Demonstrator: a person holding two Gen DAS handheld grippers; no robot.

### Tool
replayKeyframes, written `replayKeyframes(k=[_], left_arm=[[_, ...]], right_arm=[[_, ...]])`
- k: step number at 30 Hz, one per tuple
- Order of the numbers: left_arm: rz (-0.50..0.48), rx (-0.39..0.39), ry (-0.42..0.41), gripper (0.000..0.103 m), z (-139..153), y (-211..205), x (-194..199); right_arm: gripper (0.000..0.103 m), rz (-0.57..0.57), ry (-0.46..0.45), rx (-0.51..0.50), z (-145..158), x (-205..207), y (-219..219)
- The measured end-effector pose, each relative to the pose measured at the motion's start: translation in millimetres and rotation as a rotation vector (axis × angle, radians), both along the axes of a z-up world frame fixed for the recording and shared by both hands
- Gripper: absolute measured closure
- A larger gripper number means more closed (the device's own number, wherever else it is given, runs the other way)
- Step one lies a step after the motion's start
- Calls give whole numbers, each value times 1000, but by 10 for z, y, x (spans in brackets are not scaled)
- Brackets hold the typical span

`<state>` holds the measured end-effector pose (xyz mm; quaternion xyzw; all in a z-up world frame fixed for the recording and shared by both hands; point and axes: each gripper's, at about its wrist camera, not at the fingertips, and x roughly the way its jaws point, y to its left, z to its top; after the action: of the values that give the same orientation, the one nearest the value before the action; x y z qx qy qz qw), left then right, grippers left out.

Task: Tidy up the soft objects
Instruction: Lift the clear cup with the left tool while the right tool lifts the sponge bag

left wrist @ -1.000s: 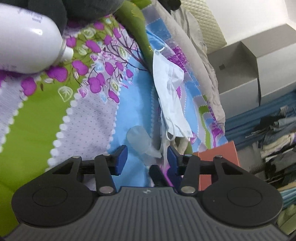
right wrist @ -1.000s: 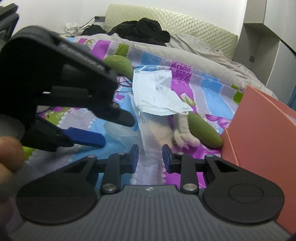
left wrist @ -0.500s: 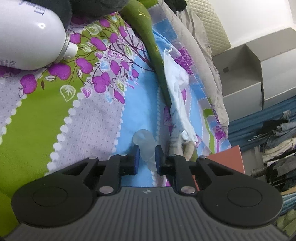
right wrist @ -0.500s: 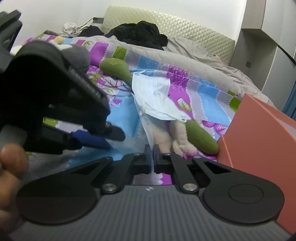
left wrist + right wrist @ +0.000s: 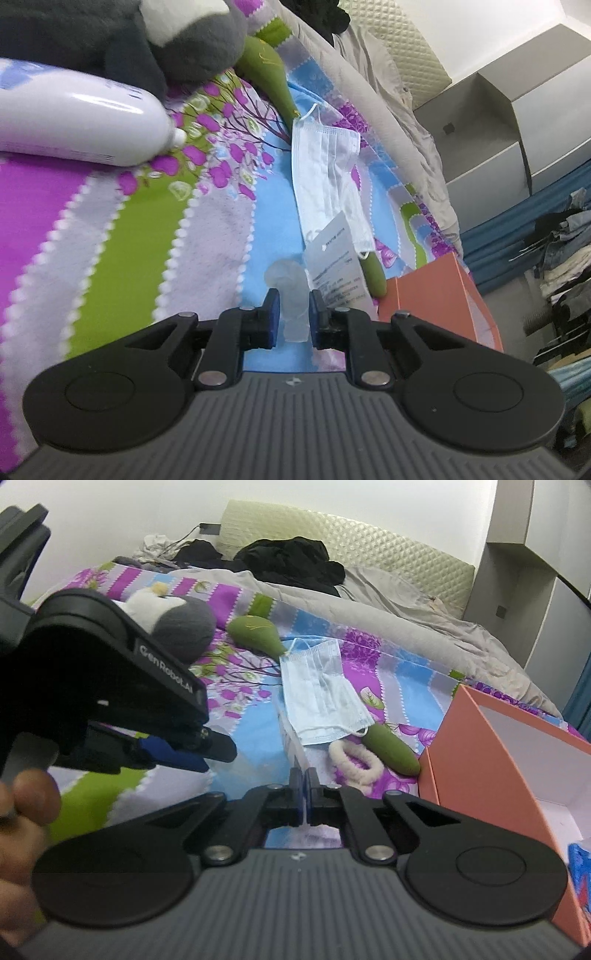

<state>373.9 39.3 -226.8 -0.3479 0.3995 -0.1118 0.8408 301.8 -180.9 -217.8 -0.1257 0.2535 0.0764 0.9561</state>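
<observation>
The left gripper [image 5: 291, 317] clamped a soft, translucent, frosted blob [image 5: 290, 291] above the patterned bedspread [image 5: 122, 236], angled downward. The right gripper [image 5: 303, 794], pinched fully closed, gripped a thin clear plastic packet [image 5: 293, 738] near the pleated face mask [image 5: 321, 698] and orange cardboard box [image 5: 491, 760].

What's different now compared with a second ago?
Both pairs of fingers have closed. The left gripper has clamped on the translucent soft piece; the right gripper has pinched a thin clear packet. Both have lifted their catch a little off the bedspread. The face mask, white bottle, grey plush and orange box lie as before.
</observation>
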Motion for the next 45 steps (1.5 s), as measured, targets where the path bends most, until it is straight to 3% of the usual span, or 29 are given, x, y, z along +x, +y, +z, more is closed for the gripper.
replayKeyframes(k=[10,17,23,27,29,30,31,33,36,42,45], left_arm=[[-19,100,-8,84,262,144,-645],[-16,165,2,84,388,259,-1128],[-24,229,7,84,438,379,-1451],[-18,259,4,84,442,461,-1596],[-17,268,6,84,432,498,-1650],[-16,274,7,84,424,519,-1677],[-15,279,9,84,415,532,-1687],[-12,288,12,84,397,547,-1708],[-8,305,16,84,365,564,-1745],[-7,321,23,84,301,605,-1796],[-7,321,27,84,266,613,-1811]], right_arm=[[99,54,23,-28,174,-572,126],[99,126,90,-4,274,-961,226],[99,178,163,40,253,-1224,273],[96,193,262,150,192,-1217,232],[92,201,303,207,180,-1195,212],[85,202,316,224,174,-1191,206],[68,208,327,248,173,-1191,192],[50,227,345,308,161,-1191,149],[49,205,371,355,121,-1167,124],[48,120,380,320,38,-995,104],[32,71,384,318,-34,-879,94]])
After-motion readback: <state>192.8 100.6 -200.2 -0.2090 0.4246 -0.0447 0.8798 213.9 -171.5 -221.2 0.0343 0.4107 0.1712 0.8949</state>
